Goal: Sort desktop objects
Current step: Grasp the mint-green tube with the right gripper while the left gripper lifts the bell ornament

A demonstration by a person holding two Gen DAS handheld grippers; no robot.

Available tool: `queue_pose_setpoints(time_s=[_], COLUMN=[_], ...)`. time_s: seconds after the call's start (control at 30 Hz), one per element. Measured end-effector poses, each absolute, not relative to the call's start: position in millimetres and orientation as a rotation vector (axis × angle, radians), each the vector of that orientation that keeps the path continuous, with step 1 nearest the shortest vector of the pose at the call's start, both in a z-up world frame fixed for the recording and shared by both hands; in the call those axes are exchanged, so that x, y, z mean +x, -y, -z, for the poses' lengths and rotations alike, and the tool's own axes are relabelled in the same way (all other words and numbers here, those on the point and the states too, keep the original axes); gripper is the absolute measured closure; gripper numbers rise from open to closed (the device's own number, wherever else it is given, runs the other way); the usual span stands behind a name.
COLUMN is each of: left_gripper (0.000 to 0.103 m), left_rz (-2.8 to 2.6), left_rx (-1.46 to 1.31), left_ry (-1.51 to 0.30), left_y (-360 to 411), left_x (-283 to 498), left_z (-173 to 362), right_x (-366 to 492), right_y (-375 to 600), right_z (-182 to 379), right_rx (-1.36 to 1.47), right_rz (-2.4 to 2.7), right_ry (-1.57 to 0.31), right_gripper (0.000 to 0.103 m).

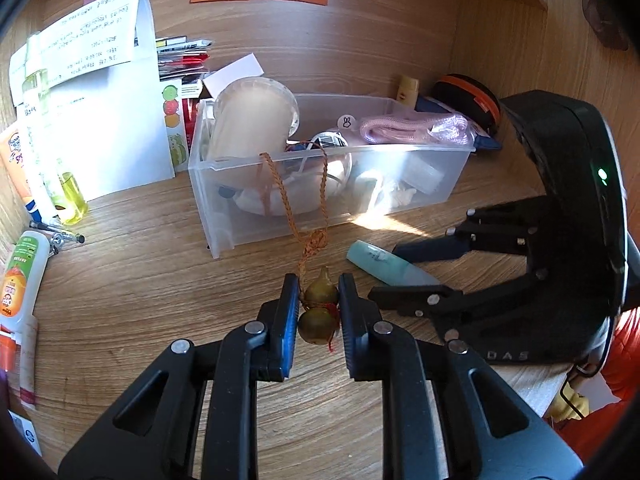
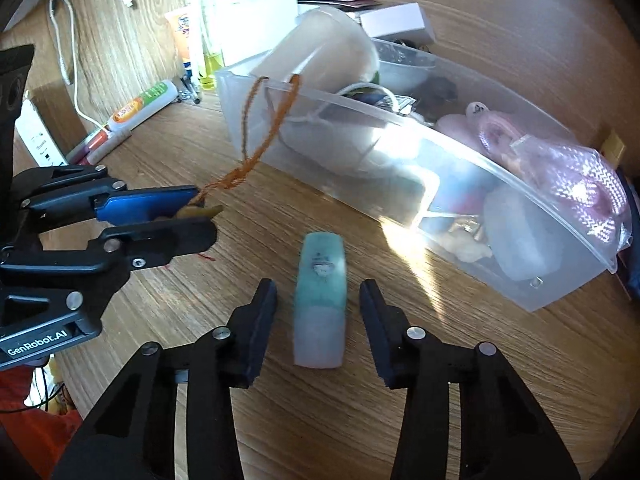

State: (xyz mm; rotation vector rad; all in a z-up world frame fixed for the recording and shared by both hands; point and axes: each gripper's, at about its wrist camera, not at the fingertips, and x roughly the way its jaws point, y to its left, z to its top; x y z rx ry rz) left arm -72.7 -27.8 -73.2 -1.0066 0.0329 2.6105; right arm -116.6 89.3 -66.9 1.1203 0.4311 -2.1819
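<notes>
I am clamping the left gripper [image 1: 319, 310] on the gourd charm [image 1: 318, 308]; the right gripper [image 2: 318, 322] is straddling the teal tube [image 2: 320, 300] on the desk [image 2: 320, 420], pads untouched. Centre it, then squeeze.

The left gripper [image 1: 319, 300] points steeply downward, its two black fingers with blue pads [image 1: 289, 320] drawn close together and pressing on a small gourd charm [image 1: 319, 310] from both sides, so the charm hangs clamped between them. The right gripper [image 2: 318, 312] also tilts downward, close beside the left one; its dark fingers [image 2: 260, 320] stand apart on either side of a pale green tube [image 2: 320, 300], with a visible gap on each side and no contact
</notes>
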Motion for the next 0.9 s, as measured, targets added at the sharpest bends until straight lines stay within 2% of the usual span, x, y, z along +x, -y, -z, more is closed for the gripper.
queue_pose_setpoints(time_s=[0.03, 0.1, 0.33, 0.6, 0.9], left_gripper=[0.084, 0.084, 0.084, 0.084, 0.084], left_rz=[-2.613, -2.622, -2.661, -2.686, -2.720], left_rx=[-1.004, -1.002, -0.991, -0.960, -0.813], left_ry=[-0.030, -0.027, 0.003, 0.114, 0.075], left_y=[28, 29, 35, 51, 49], left_x=[-72, -72, -70, -63, -61], left_z=[73, 73, 71, 66, 27], right_x=[-114, -110, -102, -93, -91], right_y=[-87, -84, -86, -112, -133], right_z=[66, 66, 62, 30, -15], right_rx=[1.112, 1.102, 1.094, 1.019, 0.873], right_rz=[2.173, 2.162, 2.157, 2.231, 2.332], right_ry=[-0.432, -0.435, -0.400, -0.332, -0.263], right_gripper=[0.075, 0.080, 0.080, 0.080, 0.080])
